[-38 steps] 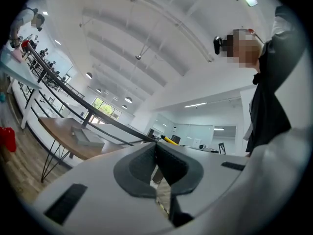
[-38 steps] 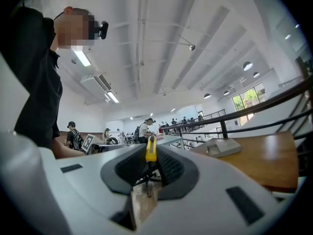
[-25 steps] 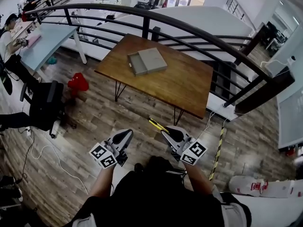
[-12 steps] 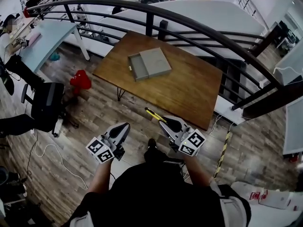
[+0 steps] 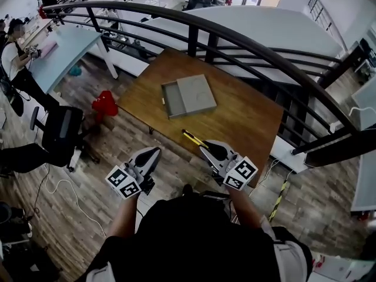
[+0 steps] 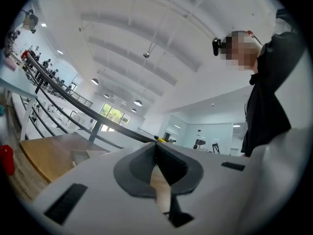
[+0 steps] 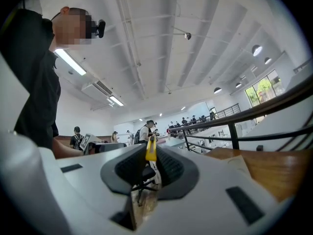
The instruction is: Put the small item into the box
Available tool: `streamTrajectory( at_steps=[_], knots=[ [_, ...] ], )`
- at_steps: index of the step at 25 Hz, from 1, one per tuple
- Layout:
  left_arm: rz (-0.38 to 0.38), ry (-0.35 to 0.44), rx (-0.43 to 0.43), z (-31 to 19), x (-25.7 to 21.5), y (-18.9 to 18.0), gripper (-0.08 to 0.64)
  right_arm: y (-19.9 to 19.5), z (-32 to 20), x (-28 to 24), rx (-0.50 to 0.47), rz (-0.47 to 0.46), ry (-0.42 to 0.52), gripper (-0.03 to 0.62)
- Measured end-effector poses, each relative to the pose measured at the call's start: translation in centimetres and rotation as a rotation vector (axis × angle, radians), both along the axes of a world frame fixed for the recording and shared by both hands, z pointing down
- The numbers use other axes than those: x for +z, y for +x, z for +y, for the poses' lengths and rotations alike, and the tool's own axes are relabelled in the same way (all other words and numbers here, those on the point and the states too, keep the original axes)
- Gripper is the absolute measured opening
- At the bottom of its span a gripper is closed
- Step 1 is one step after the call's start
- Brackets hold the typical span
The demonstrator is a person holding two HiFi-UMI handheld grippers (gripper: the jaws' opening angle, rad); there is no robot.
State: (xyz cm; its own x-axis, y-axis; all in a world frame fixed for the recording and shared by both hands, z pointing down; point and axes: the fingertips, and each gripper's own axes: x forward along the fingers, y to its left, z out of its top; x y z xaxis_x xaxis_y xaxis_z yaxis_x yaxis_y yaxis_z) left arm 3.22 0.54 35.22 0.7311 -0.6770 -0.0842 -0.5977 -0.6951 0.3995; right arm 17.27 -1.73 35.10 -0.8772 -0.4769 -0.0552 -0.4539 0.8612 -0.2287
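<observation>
Right gripper (image 5: 204,148): jaws closed on a slim yellow item (image 5: 192,138), which sticks out forward past the jaw tips to the near edge of the wooden table (image 5: 247,122). Left gripper (image 5: 154,152): jaws pressed together with nothing between them, held beside the right one above the floor. Grey box (image 5: 189,96): inner tray drawn partly out, lying on the table well ahead of both grippers.

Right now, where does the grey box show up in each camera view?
Head view: the grey box lies upper centre, on the wooden table.
Left gripper view: the box sits lower left, small, on the table.
Right gripper view: lower right, a pale edge-on shape, likely the box.
Shared landmark: the wooden table under it.
</observation>
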Motion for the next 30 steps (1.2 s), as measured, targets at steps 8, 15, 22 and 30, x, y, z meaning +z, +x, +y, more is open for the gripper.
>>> streamTrajectory(
  at_steps=[8,15,22,30],
  knots=[
    [-0.015,-0.004,-0.057,-5.0,0.3,-1.8,0.016,-1.5,-6.2,-0.2,-0.046,-0.012,0.008,0.069],
    [-0.010,0.007,-0.065,-11.9,1.0,-6.5,0.016,-4.8,-12.2,0.6,-0.023,0.020,-0.004,0.069],
    [0.029,-0.022,-0.014,-19.6,2.0,-11.4,0.016,-9.6,-18.7,1.1,0.040,0.052,-0.049,0.069],
    [0.059,-0.043,0.043,-27.9,2.6,-17.2,0.015,-15.0,-26.5,1.1,0.116,0.090,-0.068,0.069]
  ],
)
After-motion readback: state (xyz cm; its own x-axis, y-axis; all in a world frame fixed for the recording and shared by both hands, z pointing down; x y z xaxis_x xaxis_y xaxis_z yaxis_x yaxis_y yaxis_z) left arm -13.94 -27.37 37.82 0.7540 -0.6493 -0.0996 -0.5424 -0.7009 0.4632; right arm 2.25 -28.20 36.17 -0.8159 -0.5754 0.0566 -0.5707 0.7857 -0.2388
